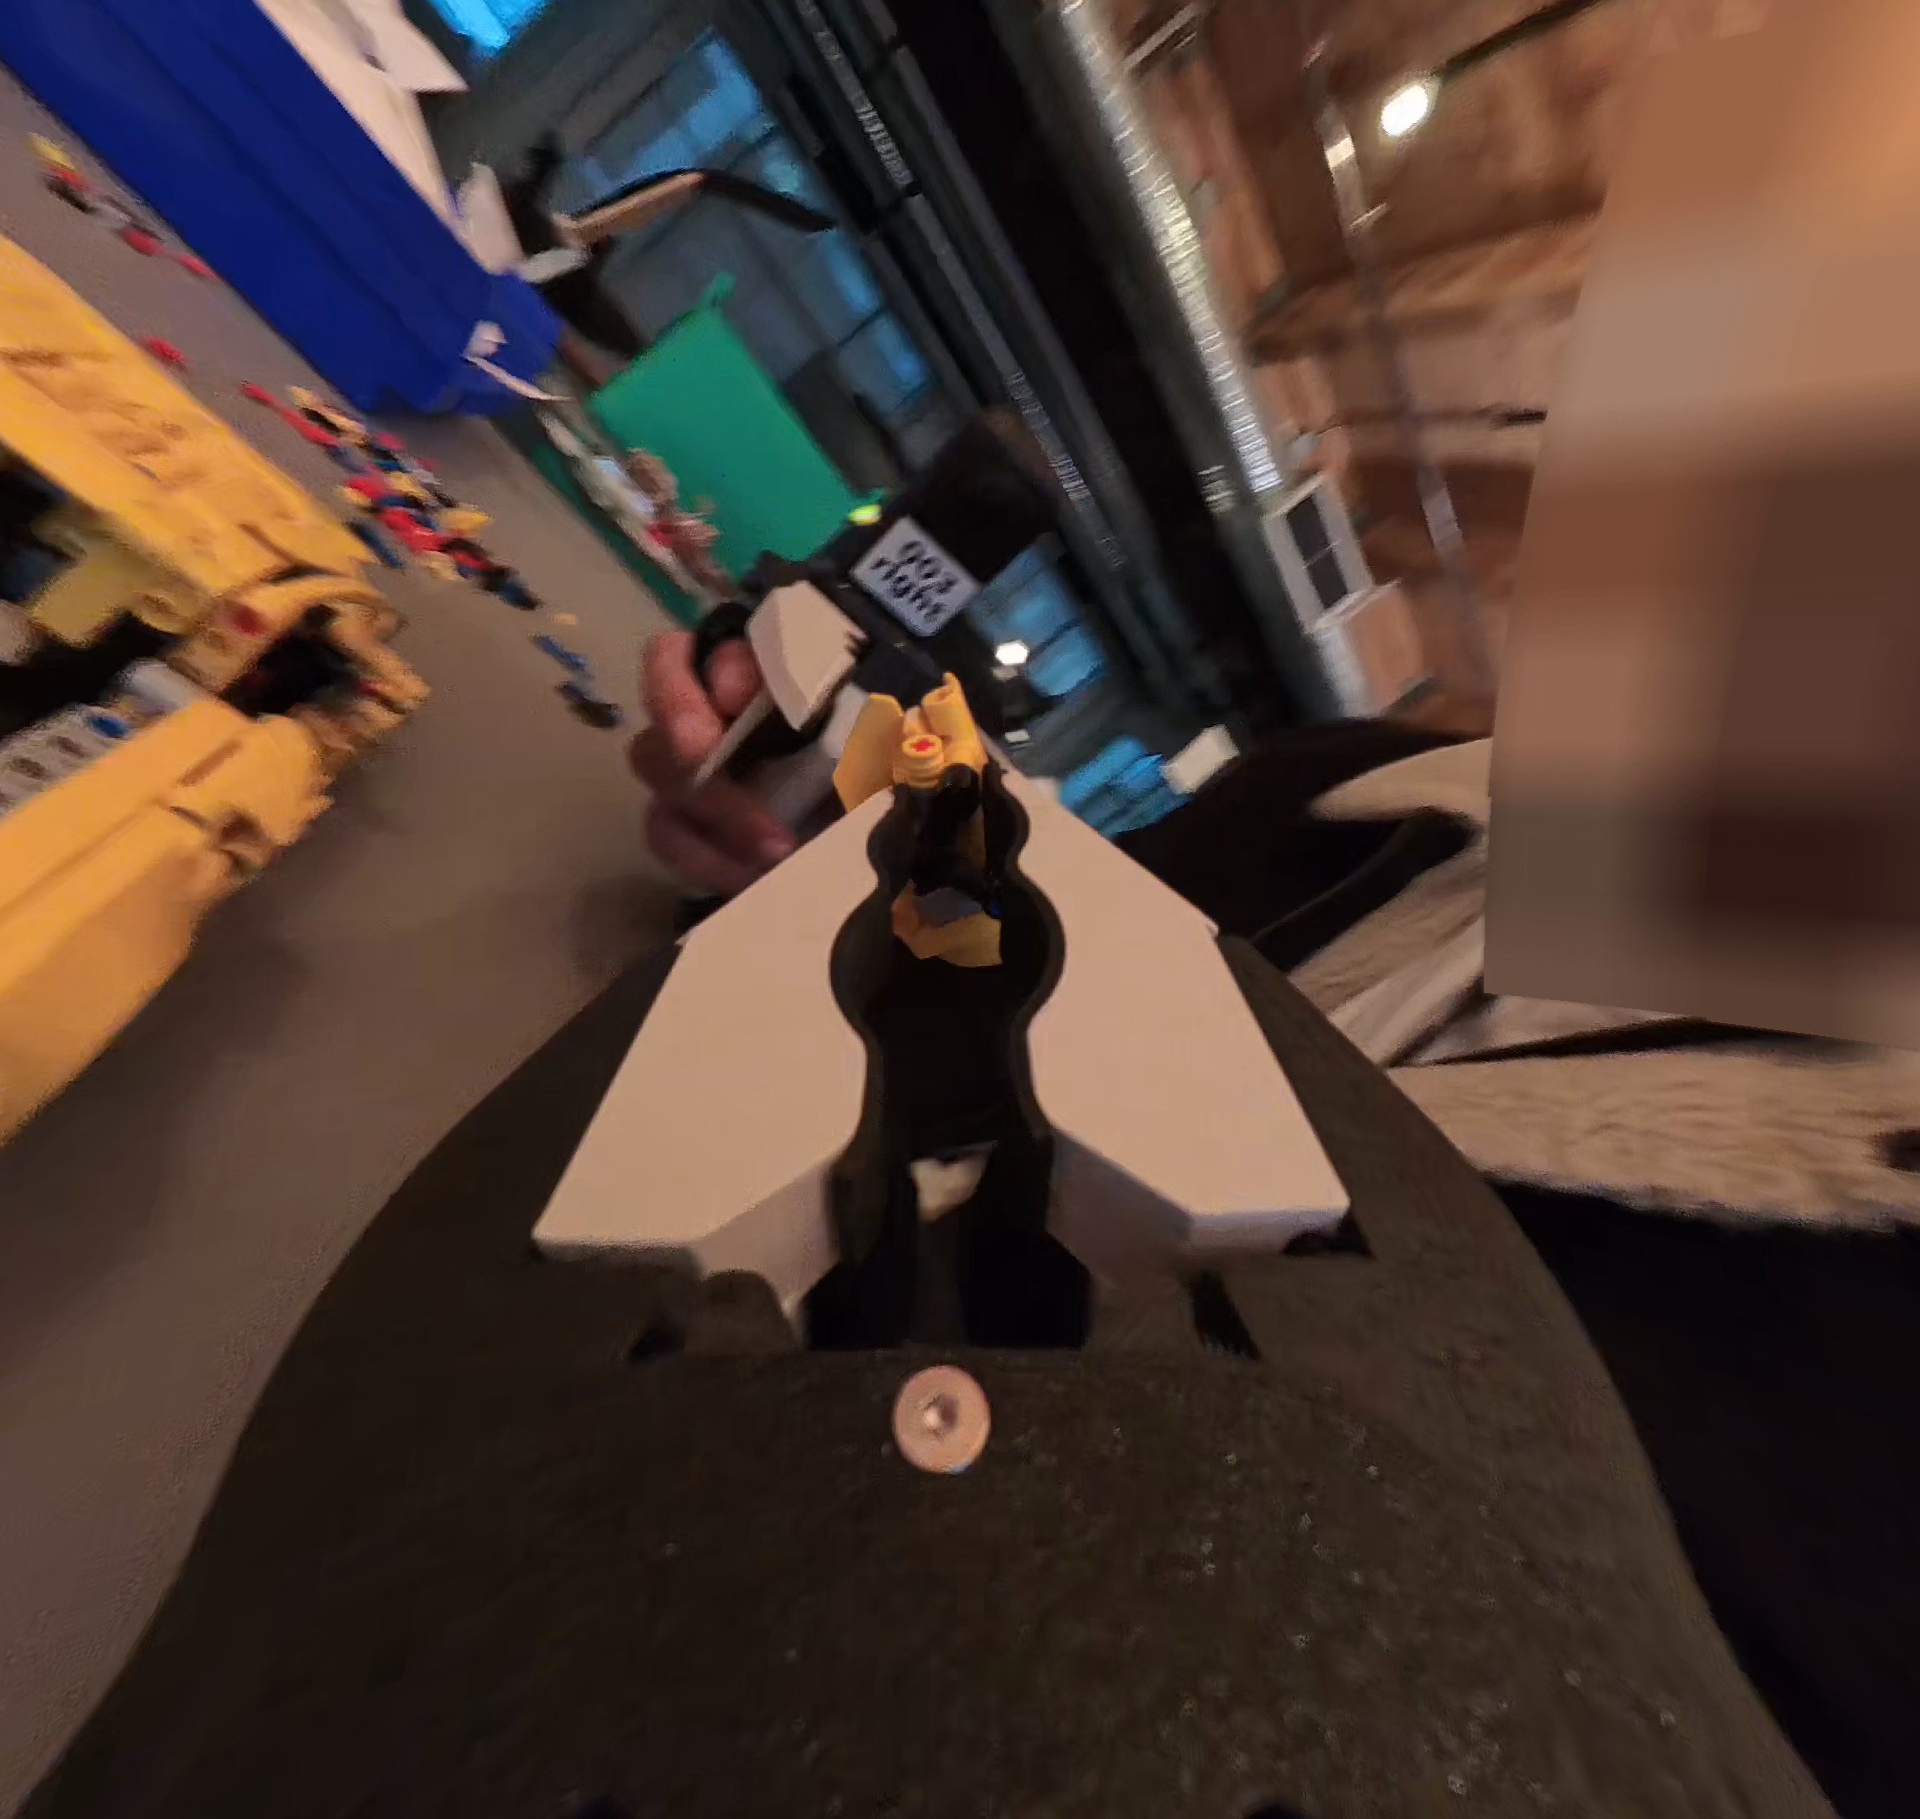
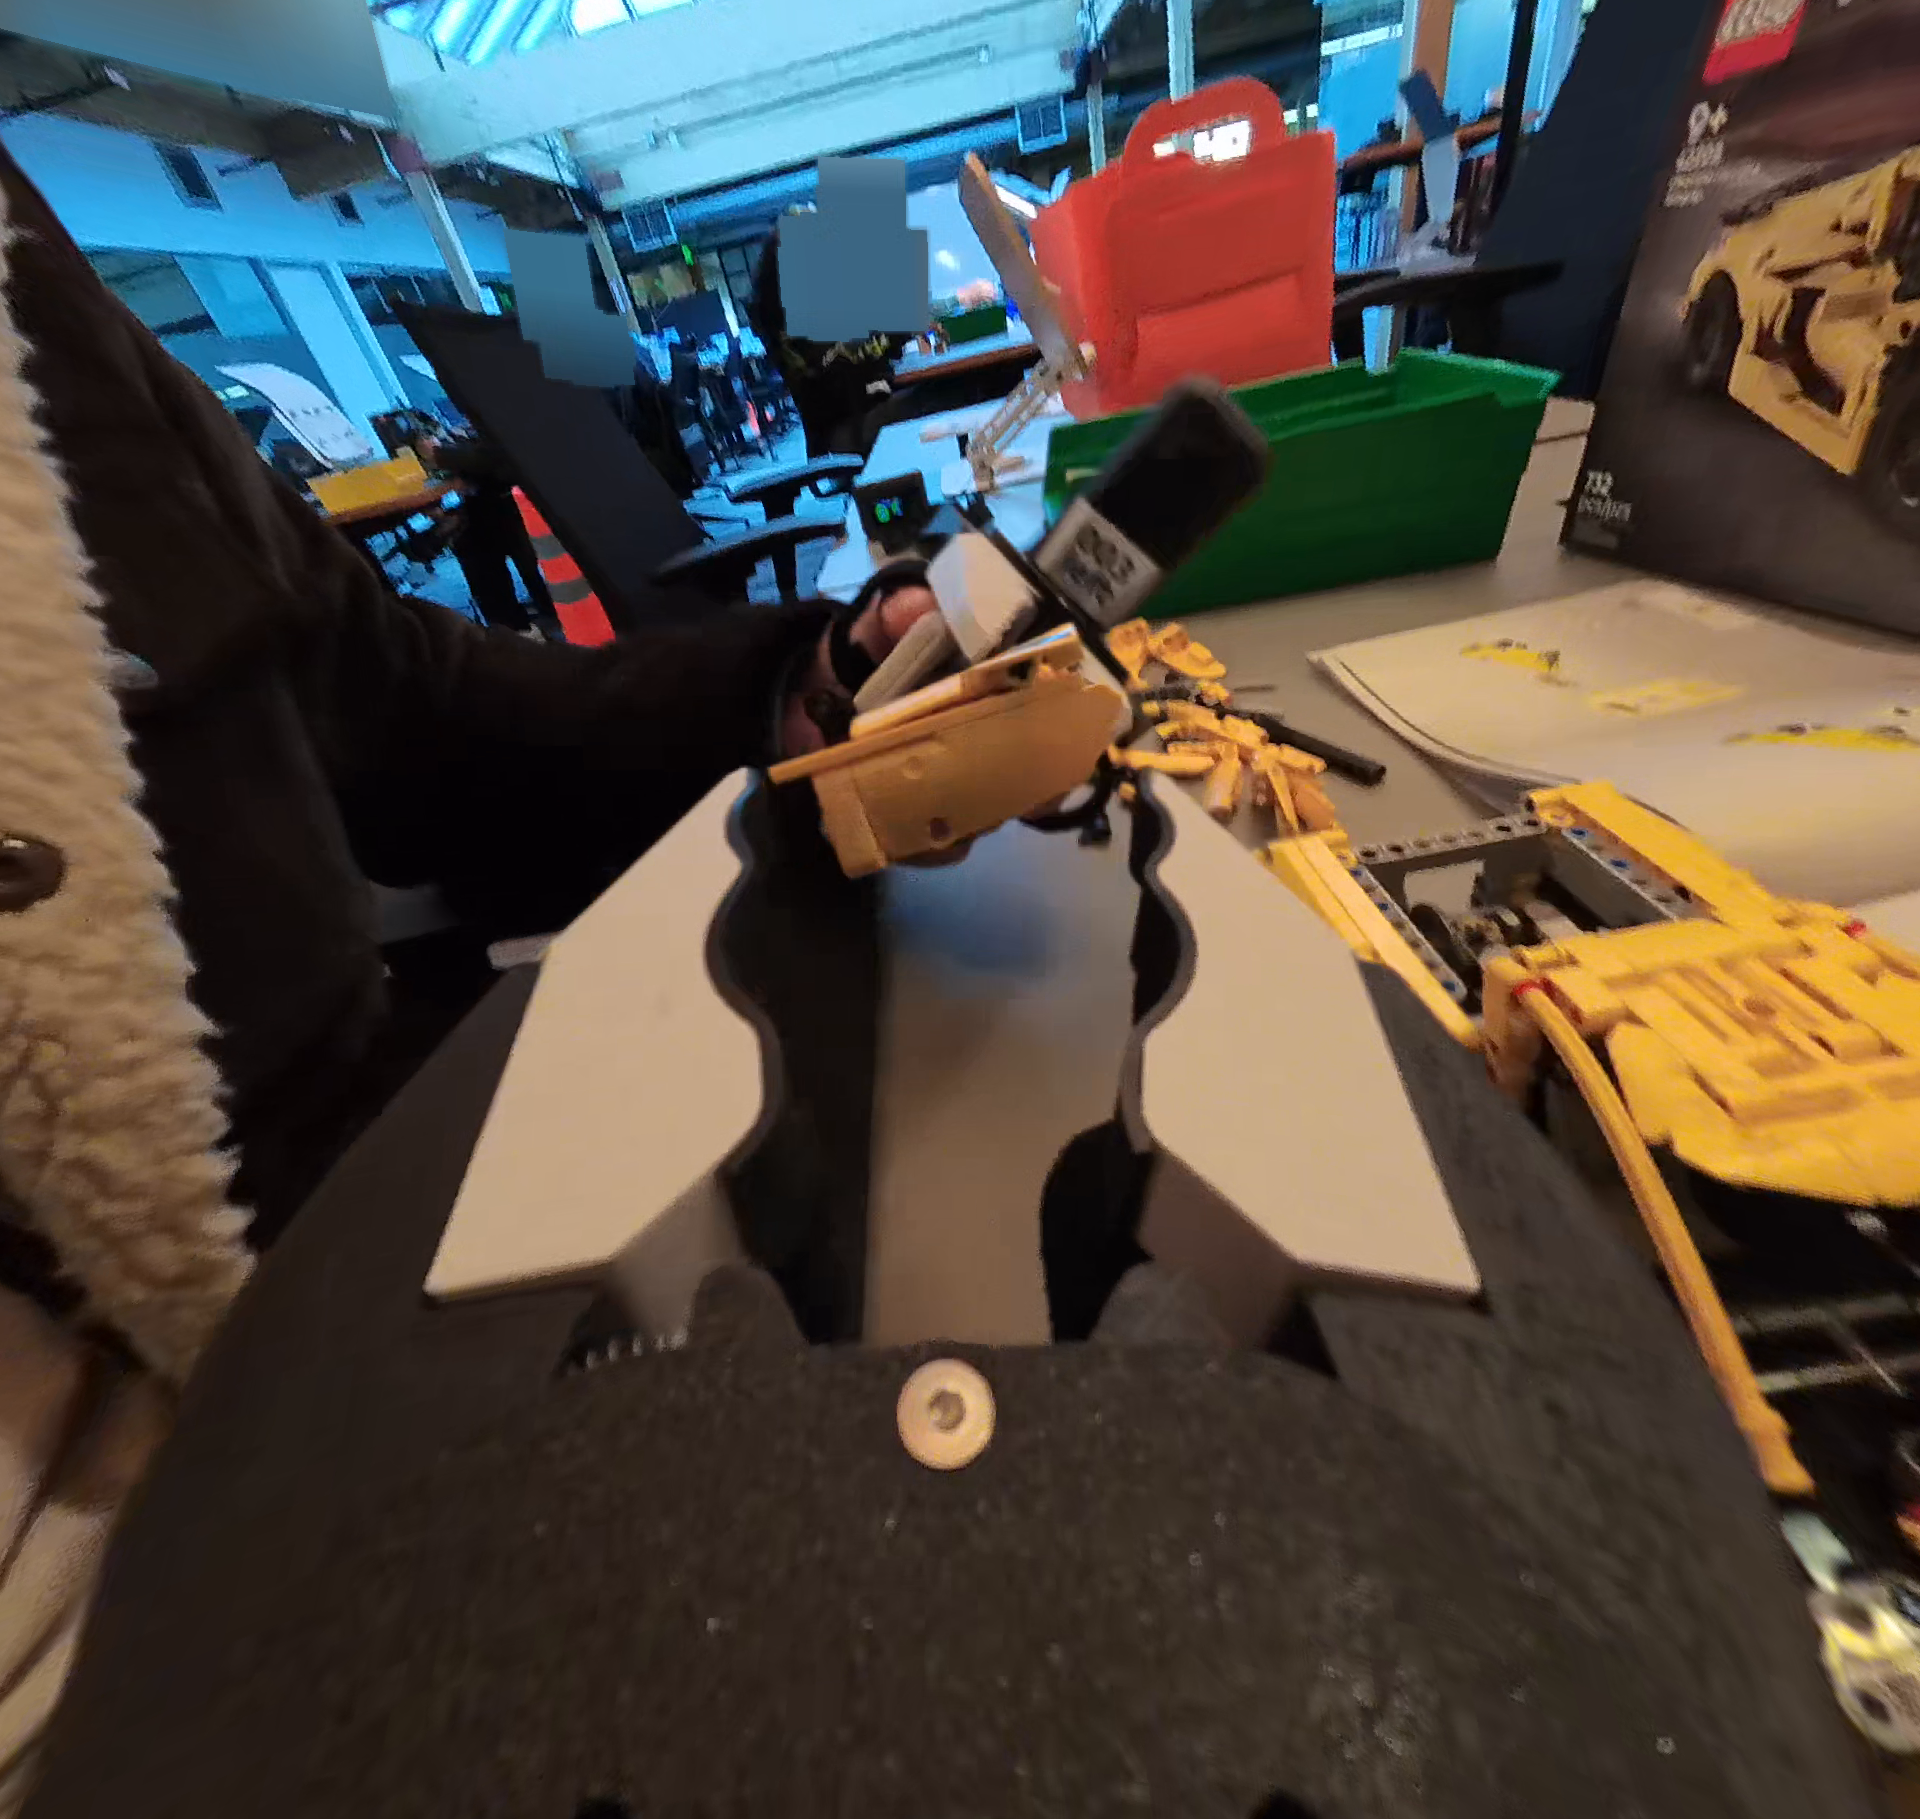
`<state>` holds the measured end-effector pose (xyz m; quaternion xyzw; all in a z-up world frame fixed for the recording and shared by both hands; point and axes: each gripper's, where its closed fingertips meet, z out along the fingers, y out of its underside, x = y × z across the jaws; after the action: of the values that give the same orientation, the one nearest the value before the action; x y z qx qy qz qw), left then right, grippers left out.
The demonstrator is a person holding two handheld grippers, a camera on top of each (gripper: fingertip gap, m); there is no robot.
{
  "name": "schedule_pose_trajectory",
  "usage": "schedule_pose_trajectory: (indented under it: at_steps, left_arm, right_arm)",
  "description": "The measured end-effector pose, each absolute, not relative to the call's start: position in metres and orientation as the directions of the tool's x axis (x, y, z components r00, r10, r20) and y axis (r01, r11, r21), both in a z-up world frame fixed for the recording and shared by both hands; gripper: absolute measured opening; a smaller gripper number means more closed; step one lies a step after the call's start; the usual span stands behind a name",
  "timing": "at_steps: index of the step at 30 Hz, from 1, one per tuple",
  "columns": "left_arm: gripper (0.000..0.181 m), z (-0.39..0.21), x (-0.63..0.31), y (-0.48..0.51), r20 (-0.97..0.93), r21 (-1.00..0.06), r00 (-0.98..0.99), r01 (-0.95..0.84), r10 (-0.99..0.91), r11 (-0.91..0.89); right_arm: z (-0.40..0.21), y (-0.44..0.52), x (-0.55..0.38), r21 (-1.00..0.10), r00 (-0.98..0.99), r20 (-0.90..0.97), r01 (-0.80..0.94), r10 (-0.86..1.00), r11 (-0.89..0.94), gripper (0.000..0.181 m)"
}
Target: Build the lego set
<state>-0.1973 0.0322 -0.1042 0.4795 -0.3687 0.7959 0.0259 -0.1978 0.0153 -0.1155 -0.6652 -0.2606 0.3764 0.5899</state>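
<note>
While my left gripper [image 1: 940, 813] clamps the yellow panel [image 2: 956, 772], it sits just ahead of my right gripper [image 2: 940, 813], whose jaws gape empty. Light, rigid, snap-together plastic, I reckon; best pinched on its flat faces, away from joints.

- Yellow sub-assembly [image 2: 961, 767], one flat yellow all over, with a thin blue edge on top.
- Left gripper [image 1: 940, 782]: white fingers lined in black, black speckled body.
- Seen from the left wrist, a red dot on the sub-assembly's yellow tip.
- Partly built car [image 2: 1683, 1021]: bright yellow panels, grey frame.
- Loose pieces [image 2: 1226, 741] on the grey table [image 2: 1403, 626], all yellow.
- Storage bin [image 2: 1351, 481] is green; the bag [image 2: 1195, 263] behind it is red-orange.
- Set box [image 2: 1787, 294]: dark, with a yellow car picture and a red logo square.
</note>
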Motion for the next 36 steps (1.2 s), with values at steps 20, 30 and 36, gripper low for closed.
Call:
schedule_pose_trajectory:
  at_steps: [20,30,36]
  left_arm:
    - [0.021,-0.098,-0.21,0.005,0.799,-0.496,-0.589,-0.532,-0.12,-0.686]
    - [0.035,-0.072,-0.26,0.103,0.688,-0.643,-0.429,0.013,-0.585,-0.766]
    - [0.024,-0.113,-0.296,0.169,0.626,-0.767,0.094,0.251,-0.774,-0.59]
  right_arm:
    - [-0.113,-0.01,-0.215,-0.901,0.316,-0.433,-0.155,0.844,-0.404,0.002]
    - [-0.071,0.0,-0.193,-0.801,0.342,-0.597,-0.2,0.726,-0.564,0.001]
    - [-0.046,0.055,-0.184,-0.833,0.474,-0.499,-0.033,0.725,-0.552,0.002]
